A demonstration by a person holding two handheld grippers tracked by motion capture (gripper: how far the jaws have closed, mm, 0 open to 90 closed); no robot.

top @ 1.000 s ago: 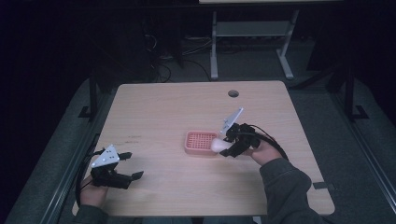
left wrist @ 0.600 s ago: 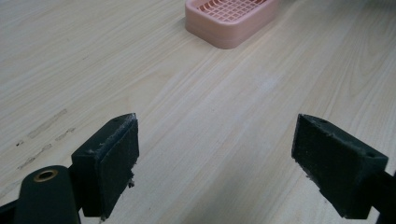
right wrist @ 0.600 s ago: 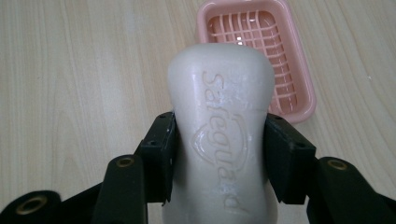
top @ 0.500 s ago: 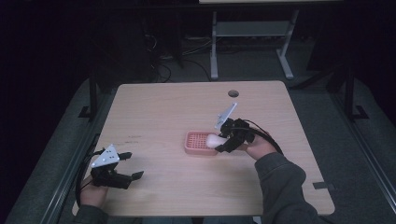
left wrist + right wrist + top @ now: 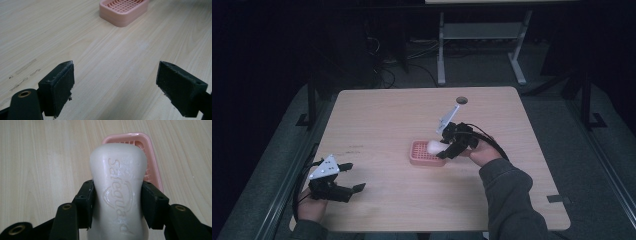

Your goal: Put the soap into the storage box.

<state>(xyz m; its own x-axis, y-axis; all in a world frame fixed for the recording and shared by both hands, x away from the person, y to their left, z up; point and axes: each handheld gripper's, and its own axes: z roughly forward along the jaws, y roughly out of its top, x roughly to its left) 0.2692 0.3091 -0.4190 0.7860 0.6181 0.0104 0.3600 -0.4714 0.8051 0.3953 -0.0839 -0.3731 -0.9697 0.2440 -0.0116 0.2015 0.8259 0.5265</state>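
My right gripper (image 5: 443,148) is shut on a white soap bar (image 5: 118,192), its two black pads pressing the bar's sides. The soap bar (image 5: 434,146) hangs over the right part of a pink slotted soap dish (image 5: 424,154) at the middle of the table. In the right gripper view the pink soap dish (image 5: 150,157) lies behind and beneath the bar. My left gripper (image 5: 354,177) rests open near the table's front left corner with nothing between its pads. In the left gripper view its black fingers (image 5: 58,83) stand wide apart and the pink soap dish (image 5: 122,11) lies farther off.
The wooden table (image 5: 387,120) has a round cable hole (image 5: 461,100) near its far edge. A dark tape patch (image 5: 558,198) sits by the front right edge. A metal desk frame (image 5: 477,45) stands on the floor beyond the table.
My right gripper has carried the soap bar leftward and away from the person, from beside the dish's right end to over the dish. The left gripper has stayed put.
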